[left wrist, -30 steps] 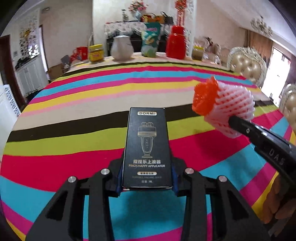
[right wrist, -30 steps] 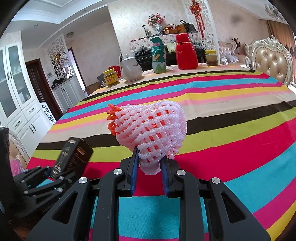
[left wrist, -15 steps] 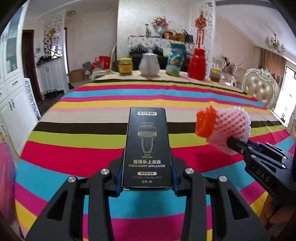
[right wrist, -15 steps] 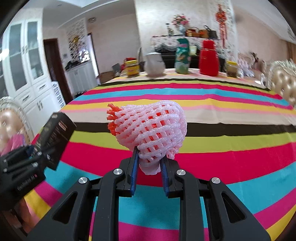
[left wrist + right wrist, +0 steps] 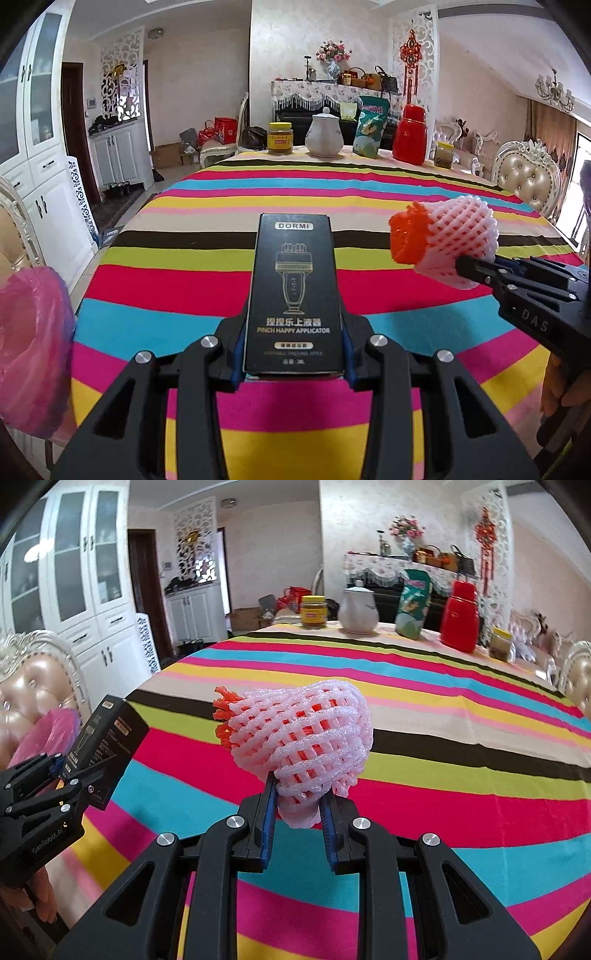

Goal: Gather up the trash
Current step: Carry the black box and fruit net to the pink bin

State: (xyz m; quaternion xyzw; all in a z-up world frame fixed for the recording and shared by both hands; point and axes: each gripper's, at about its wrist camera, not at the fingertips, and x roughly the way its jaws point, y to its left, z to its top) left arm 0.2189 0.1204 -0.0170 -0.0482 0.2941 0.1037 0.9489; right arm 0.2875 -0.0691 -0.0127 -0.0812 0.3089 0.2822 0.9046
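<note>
My left gripper (image 5: 293, 356) is shut on a black carton (image 5: 295, 295) marked DORMI, held upright above the near part of the striped table (image 5: 332, 184). The same carton (image 5: 105, 738) and the left gripper (image 5: 68, 779) show at the left of the right wrist view. My right gripper (image 5: 297, 812) is shut on the bottom of a pink and orange foam fruit net (image 5: 299, 738), which stands up from its pads. In the left wrist view that net (image 5: 447, 240) hangs at the right, clamped by the right gripper (image 5: 469, 271). A pink plastic bag (image 5: 31, 343) is at the left edge, beside the table.
At the table's far end stand a yellow-lidded jar (image 5: 280, 137), a white jug (image 5: 325, 133), a green snack bag (image 5: 371, 129), a red flask (image 5: 410, 134) and a small jar (image 5: 443, 154). Padded chairs (image 5: 526, 177) stand at the right and one chair (image 5: 37, 679) at the left. White cabinets line the left wall.
Both grippers have swung left with their loads still held. The pink bag and left chair have come into view. The table now sits further right in both views.
</note>
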